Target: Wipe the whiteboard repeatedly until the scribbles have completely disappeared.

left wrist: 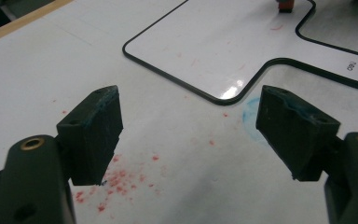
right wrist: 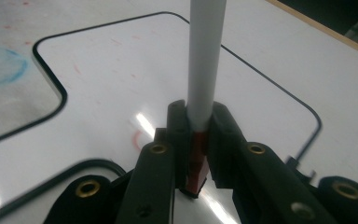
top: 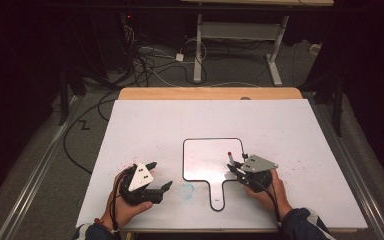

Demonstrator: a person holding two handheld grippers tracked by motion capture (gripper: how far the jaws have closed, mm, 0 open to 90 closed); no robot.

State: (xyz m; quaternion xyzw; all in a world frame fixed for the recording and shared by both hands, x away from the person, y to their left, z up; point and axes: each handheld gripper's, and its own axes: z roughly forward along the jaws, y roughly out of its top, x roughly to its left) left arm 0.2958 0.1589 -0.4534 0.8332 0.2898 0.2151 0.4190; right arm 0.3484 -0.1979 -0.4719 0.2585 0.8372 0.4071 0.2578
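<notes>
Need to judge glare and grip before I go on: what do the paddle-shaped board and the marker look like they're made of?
The board looks like a glossy dry-erase sheet, probably laminate or coated plastic: it mirrors the lights and carries faint red smears, inside a thin black rim. The marker seems to be smooth white plastic with a red section near its tip, clamped between the right gripper jaws.

Room dark; white table sheet (top: 280,130) lit from overhead. Specular glare on the glossy board (right wrist: 144,123). High view soft, grainy. Near jaws slightly defocused in both gripper views.
</notes>
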